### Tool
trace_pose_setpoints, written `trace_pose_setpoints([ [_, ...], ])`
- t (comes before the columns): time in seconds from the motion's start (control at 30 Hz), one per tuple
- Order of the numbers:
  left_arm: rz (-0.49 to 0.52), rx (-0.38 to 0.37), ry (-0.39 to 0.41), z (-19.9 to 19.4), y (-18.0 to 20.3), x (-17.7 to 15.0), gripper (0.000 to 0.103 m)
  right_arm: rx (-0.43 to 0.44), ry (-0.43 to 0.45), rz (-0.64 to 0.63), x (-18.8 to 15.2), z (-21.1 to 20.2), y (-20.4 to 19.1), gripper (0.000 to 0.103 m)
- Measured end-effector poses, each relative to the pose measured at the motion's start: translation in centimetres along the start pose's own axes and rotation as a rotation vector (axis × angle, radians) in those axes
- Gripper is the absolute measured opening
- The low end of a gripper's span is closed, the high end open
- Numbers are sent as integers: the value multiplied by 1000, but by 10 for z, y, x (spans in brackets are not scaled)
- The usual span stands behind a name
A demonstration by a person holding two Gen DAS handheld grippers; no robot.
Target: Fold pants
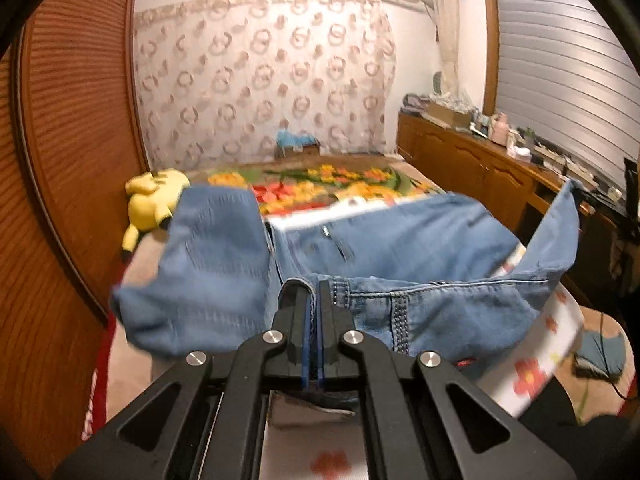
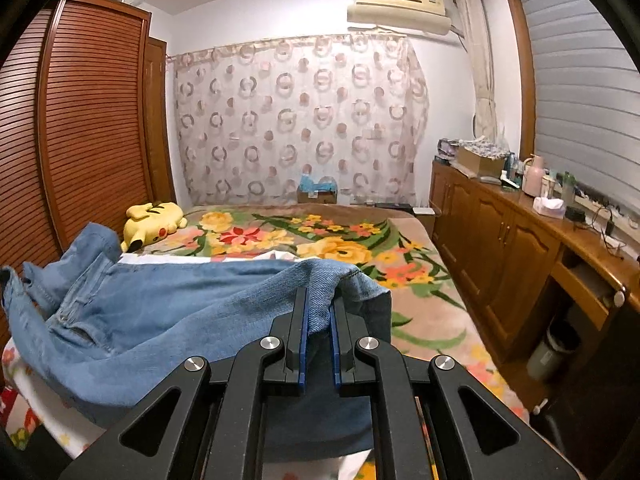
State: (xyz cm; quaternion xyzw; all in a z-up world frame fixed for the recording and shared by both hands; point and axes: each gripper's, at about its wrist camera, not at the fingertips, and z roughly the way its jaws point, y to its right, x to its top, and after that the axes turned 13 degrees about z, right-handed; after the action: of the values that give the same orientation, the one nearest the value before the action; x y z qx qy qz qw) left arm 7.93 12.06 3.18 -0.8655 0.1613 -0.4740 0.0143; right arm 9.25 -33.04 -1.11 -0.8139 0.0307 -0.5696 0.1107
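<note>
Light blue denim pants (image 1: 400,248) are lifted above the bed. In the left wrist view my left gripper (image 1: 314,292) is shut on the waistband near a belt loop, and one leg hangs to the left. In the right wrist view the pants (image 2: 160,312) stretch off to the left, with the waistband at the far left. My right gripper (image 2: 318,304) is shut on a bunched fold of the leg fabric near its hem.
The bed has a floral blanket (image 2: 360,248) and a white flowered sheet (image 1: 532,364) under the pants. A yellow plush toy (image 2: 154,220) lies at the bed's far left. A wooden slatted wardrobe (image 2: 80,140) stands left. A cluttered wooden cabinet (image 2: 500,240) runs along the right.
</note>
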Motion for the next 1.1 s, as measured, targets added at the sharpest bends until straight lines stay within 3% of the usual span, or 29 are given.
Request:
trace_pose_setpoints([
  [0.3, 21, 69, 32, 36, -14, 45, 3, -18, 1, -18, 13, 27, -3, 8],
  [0.73, -33, 113, 16, 102, -49, 79, 3, -14, -28, 14, 33, 69, -2, 8],
  [1.1, -46, 131, -72, 178, -69, 87, 3, -34, -139, -12, 37, 140, -6, 8],
])
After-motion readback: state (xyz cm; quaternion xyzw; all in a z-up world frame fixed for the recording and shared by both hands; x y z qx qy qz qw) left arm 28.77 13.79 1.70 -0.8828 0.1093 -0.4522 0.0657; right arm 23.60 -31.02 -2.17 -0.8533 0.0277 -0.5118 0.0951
